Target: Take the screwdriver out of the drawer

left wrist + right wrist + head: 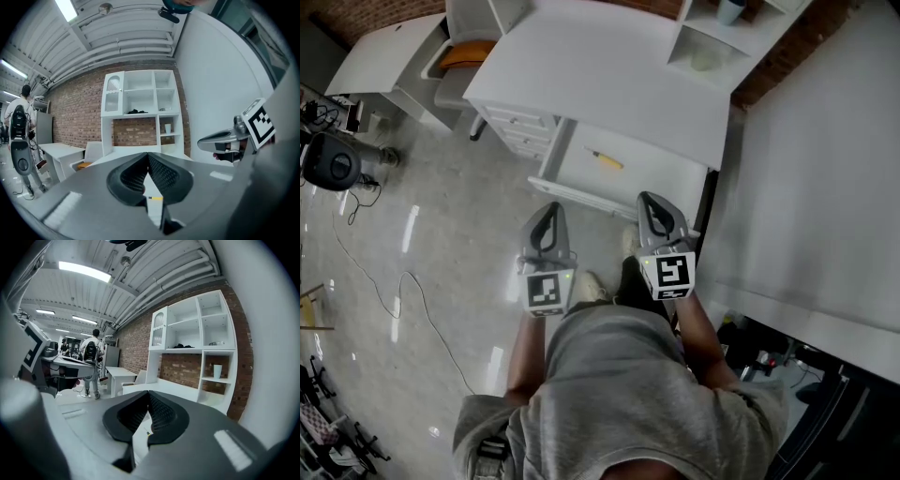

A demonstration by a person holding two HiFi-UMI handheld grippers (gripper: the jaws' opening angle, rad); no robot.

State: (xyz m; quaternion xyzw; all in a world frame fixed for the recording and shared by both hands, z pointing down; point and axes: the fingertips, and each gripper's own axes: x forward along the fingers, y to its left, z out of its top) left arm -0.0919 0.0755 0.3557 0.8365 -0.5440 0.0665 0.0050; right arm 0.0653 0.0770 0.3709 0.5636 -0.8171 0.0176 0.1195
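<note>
A yellow-handled screwdriver lies in the open white drawer under the desk top. Both grippers hover side by side in front of the drawer, short of its front edge and pointing at it. My left gripper is shut with nothing in it, and the screwdriver shows small below its tips. My right gripper is also shut and empty. In its own view the screwdriver appears as a small spot under the closed tips.
The white desk carries a shelf unit with a cup. A chair with an orange cushion stands to the left. A black device and cables lie on the floor. A white panel stands on the right. A person stands far off.
</note>
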